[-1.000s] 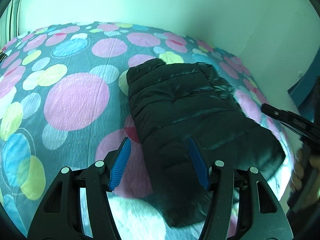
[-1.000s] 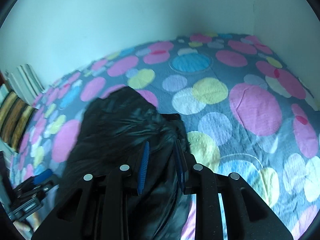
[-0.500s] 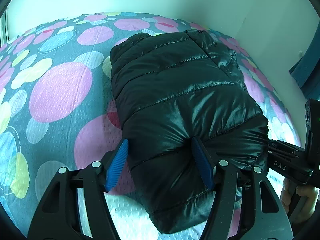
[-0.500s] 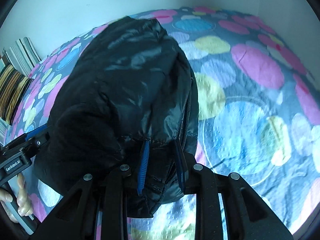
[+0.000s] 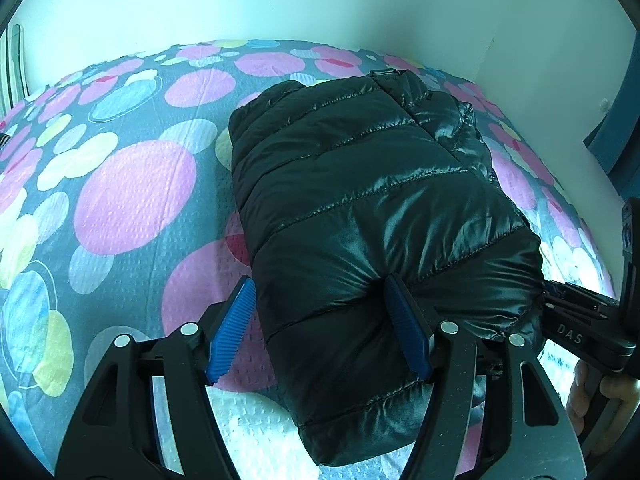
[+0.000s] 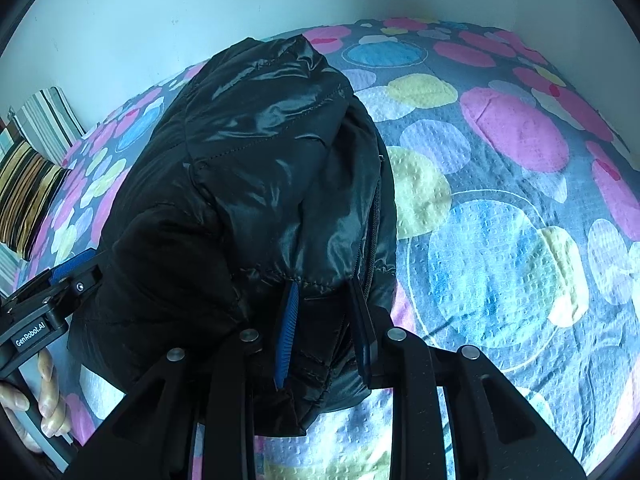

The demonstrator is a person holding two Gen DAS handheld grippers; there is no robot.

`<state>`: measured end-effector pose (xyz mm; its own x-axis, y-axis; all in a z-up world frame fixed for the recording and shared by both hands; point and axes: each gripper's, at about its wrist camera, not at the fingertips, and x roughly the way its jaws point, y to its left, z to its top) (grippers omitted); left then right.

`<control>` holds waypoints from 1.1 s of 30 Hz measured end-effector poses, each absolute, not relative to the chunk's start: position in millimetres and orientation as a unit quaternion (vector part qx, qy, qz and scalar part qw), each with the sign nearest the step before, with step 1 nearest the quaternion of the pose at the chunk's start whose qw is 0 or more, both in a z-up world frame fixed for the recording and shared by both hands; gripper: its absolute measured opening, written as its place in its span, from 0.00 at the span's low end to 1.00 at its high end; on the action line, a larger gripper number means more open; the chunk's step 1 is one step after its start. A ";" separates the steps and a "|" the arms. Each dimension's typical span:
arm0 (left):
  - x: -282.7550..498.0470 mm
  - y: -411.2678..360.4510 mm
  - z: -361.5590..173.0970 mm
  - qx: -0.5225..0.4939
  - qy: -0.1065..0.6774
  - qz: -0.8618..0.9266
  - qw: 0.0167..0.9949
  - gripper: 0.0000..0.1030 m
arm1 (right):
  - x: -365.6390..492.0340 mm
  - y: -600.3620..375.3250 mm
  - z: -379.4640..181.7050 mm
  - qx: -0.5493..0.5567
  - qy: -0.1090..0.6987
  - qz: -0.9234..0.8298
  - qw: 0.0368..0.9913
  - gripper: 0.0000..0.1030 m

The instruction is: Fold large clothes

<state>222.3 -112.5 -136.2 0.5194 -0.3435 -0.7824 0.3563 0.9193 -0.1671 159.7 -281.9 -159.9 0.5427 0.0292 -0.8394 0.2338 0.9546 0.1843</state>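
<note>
A shiny black puffer jacket (image 5: 360, 208) lies folded into a thick bundle on the bed's dotted cover (image 5: 132, 196). My left gripper (image 5: 320, 328) is wide open around the bundle's near left end; its right pad (image 5: 404, 332) presses into the fabric and its left pad (image 5: 232, 328) sits beside the edge. In the right wrist view the jacket (image 6: 256, 184) fills the left half. My right gripper (image 6: 324, 320) is shut on the jacket's near edge by the zipper. Each gripper also shows in the other's view, the right one (image 5: 580, 320) and the left one (image 6: 52, 300).
The bed cover (image 6: 500, 208) is grey with pink, yellow and blue circles. White walls (image 5: 320, 4) run behind and to the right of the bed. Striped pillows (image 6: 32, 168) lie at the far left. A dark blue frame (image 5: 616, 120) stands at the right.
Over the last second both grippers moved in close to the jacket's near end, with the right gripper shut on the fabric throughout. In the last half second the views pulled back slightly.
</note>
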 end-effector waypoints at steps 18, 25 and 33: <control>205.8 -110.9 -121.2 0.026 0.420 -0.147 0.895 0.82 | 134.1 -287.4 -132.5 0.134 0.434 -0.085 0.887 0.49; 196.5 -109.0 -113.5 0.029 0.408 -0.145 0.901 0.88 | 124.8 -284.0 -124.1 0.126 0.423 -0.090 0.893 0.49; 176.7 -104.3 -102.0 0.032 0.398 -0.131 0.908 0.91 | 109.1 -284.6 -118.1 0.115 0.417 -0.104 0.895 0.57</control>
<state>176.7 -104.3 -102.0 0.6493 -0.2128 -0.7301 0.2639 0.9634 -0.0461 109.1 -284.6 -118.1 0.6298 -0.0904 -0.7715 0.2829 0.9517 0.1194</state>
